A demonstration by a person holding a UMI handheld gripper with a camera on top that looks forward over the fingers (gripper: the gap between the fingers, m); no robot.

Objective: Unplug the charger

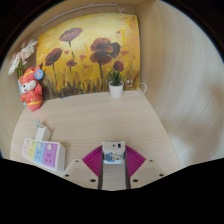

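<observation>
My gripper (113, 162) is shut on a white charger block (113, 152). The block sits between the two magenta pads (93, 158), above the wooden table, with its printed label face up. It is clear of the white power strip (45, 155), which lies on the table to the left of the fingers and has coloured marks on top. A small white plug (41, 131) stands at the strip's far end. I cannot see a cable on the charger.
The wooden table (95, 115) fits into a corner. A poppy painting (85, 50) hangs on the back wall. An orange and white toy figure (32, 88) stands far left. A small potted plant (116, 86) stands at the back by the right wall.
</observation>
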